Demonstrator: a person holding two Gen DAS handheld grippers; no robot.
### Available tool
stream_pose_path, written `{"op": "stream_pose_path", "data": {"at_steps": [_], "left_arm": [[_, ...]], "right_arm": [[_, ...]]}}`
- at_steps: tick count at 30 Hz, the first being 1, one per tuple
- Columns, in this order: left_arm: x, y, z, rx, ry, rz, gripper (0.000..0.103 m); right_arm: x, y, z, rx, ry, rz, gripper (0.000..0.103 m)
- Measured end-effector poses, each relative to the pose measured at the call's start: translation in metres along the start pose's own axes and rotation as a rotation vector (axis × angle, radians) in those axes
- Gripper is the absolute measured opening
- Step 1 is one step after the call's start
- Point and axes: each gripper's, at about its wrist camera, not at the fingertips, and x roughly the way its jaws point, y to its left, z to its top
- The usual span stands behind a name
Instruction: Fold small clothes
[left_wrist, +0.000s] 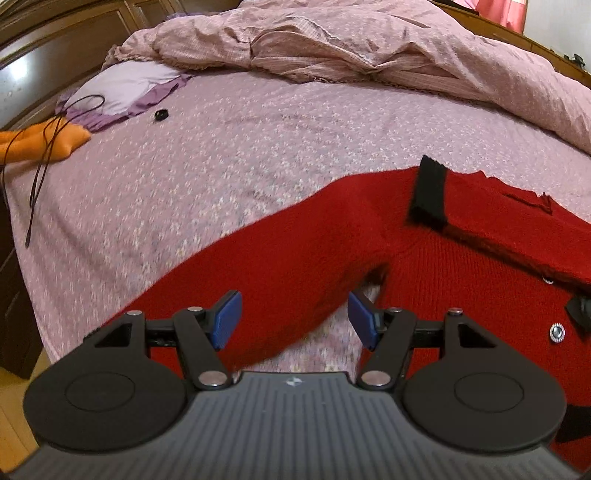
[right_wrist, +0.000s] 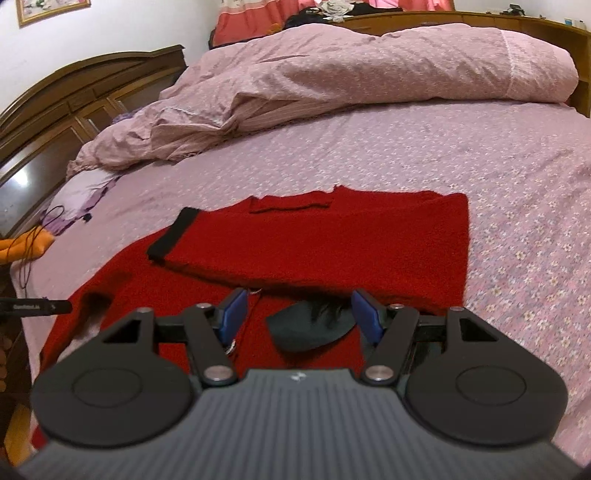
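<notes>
Right gripper open; only right view shows folded sleeve.

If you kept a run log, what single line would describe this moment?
garment: red cardigan, one sleeve folded across | surface: bed | left hand-held gripper: open | right hand-held gripper: open

The bed bears a red sweater — beyond it a bunched pink quilt, a purple pillow

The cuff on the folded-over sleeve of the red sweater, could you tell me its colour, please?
Black; the cuff shows best in the right wrist view.
</notes>
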Motion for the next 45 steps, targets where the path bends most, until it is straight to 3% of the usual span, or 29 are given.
{"op": "stream_pose_path", "data": {"at_steps": [6, 15, 17, 18, 21, 25, 32, 38, 41, 45], "left_arm": [[-0.001, 0.008, -0.021, -0.062, 0.028, -0.012, 0.069], [0.012, 0.034, -0.039, -0.307, 0.054, 0.012, 0.070], [0.014, 0.042, -0.041, -0.361, 0.039, 0.024, 0.073], [0.015, 0.046, -0.042, -0.388, 0.033, 0.029, 0.081], [0.017, 0.054, -0.042, -0.442, 0.001, 0.041, 0.082], [0.022, 0.063, -0.043, -0.496, -0.025, 0.024, 0.083], [0.025, 0.083, -0.048, -0.691, -0.016, -0.069, 0.083], [0.026, 0.085, -0.059, -0.827, 0.061, -0.159, 0.085], [0.029, 0.084, -0.060, -0.812, 0.030, -0.126, 0.085], [0.041, 0.098, -0.060, -0.889, -0.010, -0.092, 0.085]], "right_arm": [[-0.006, 0.006, -0.010, 0.001, 0.001, 0.002, 0.065], [-0.010, 0.009, -0.015, 0.002, 0.008, -0.006, 0.065], [-0.010, 0.009, -0.016, 0.002, 0.011, -0.007, 0.065], [-0.010, 0.009, -0.016, 0.002, 0.012, -0.008, 0.065], [-0.009, 0.008, -0.018, 0.007, 0.019, -0.012, 0.065], [-0.005, 0.007, -0.020, 0.013, 0.030, -0.013, 0.065], [-0.004, 0.010, -0.020, 0.001, 0.035, -0.012, 0.065], [-0.003, 0.012, -0.019, 0.000, 0.038, -0.012, 0.065], [-0.003, 0.012, -0.019, -0.006, 0.039, -0.009, 0.065], [-0.003, 0.011, -0.019, -0.005, 0.042, -0.012, 0.065]]}}
